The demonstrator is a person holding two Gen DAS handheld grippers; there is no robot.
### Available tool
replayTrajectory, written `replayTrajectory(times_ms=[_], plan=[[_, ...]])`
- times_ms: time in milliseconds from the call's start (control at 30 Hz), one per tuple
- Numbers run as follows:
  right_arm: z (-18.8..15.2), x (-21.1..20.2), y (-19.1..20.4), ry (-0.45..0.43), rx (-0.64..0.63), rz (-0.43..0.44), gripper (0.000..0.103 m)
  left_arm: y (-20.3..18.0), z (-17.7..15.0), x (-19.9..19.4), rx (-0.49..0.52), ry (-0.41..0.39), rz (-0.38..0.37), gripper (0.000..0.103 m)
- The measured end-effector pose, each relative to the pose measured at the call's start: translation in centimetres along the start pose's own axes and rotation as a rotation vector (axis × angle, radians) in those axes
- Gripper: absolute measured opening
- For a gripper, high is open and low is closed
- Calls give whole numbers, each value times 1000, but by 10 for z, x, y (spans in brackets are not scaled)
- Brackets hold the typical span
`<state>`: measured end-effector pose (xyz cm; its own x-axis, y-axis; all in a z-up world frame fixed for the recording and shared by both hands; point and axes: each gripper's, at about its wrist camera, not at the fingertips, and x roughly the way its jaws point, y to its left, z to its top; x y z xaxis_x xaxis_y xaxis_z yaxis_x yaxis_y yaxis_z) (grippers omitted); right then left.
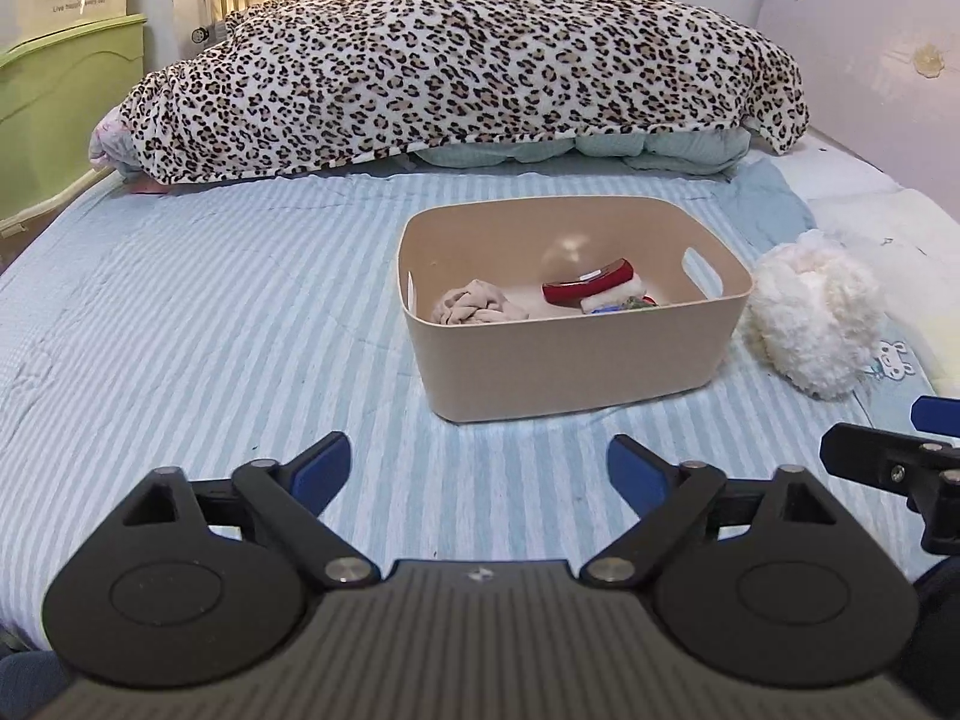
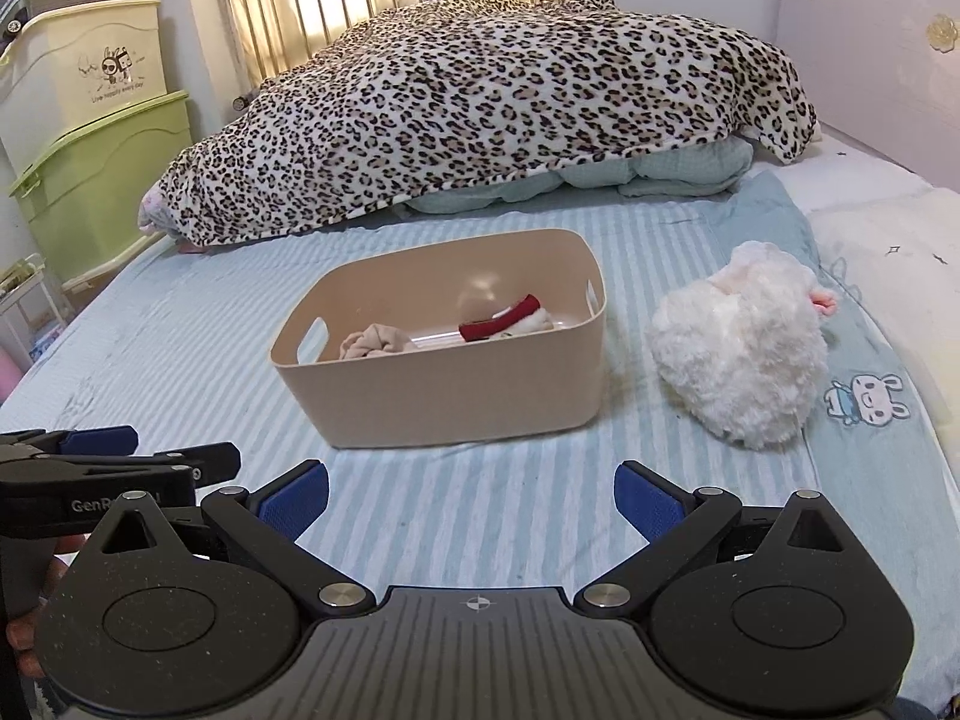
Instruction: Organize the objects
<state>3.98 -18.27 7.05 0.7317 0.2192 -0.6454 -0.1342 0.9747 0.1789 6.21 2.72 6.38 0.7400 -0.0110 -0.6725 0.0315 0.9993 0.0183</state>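
Right wrist view: right gripper point(image 2: 471, 501) jaws apart, empty | left gripper point(image 1: 478, 468) likewise spread, empty | white plush toy point(image 2: 738, 372) lies just beside beige bin point(image 2: 456, 396), toward the bed's right edge | pinch deep into fluff, lift clear of rim | striped sheet point(image 2: 180, 348); leopard blanket point(image 2: 480, 108) at headboard, probably over bedding.

Left gripper point(image 1: 478, 468), right gripper point(image 2: 471, 498): matte black linkage arms, silver pivot screws, blue ribbed fingers point(image 2: 295, 501), grey ridged housing with crosshair mark; partial white lettering, possibly "GenR…".
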Motion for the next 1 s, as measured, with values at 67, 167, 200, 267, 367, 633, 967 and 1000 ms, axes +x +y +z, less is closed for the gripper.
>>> replayTrajectory(times_ms=[67,167,200,267,367,633,967,1000], plan=[[-2,-6,1,2,-10,-3,103,0,-4,-6,2,2,4,94],[-5,-16,5,-2,-22,3,103,-2,-9,-15,19,-9,19,94],[-6,-19,6,-5,-25,5,103,-3,-10,-18,25,-13,23,94],[-7,-25,8,-11,-29,10,103,-2,-12,-24,19,-17,14,94],[-9,-32,11,-11,-26,21,103,0,-14,-32,0,-16,-4,94],[-16,-42,17,-9,-42,22,103,-5,-18,-52,12,-35,-11,94],[-19,-51,21,2,-67,16,103,-5,-26,-64,-4,-28,-30,94],[-20,-51,21,5,-69,17,103,-5,-26,-66,-2,-34,-27,94]])
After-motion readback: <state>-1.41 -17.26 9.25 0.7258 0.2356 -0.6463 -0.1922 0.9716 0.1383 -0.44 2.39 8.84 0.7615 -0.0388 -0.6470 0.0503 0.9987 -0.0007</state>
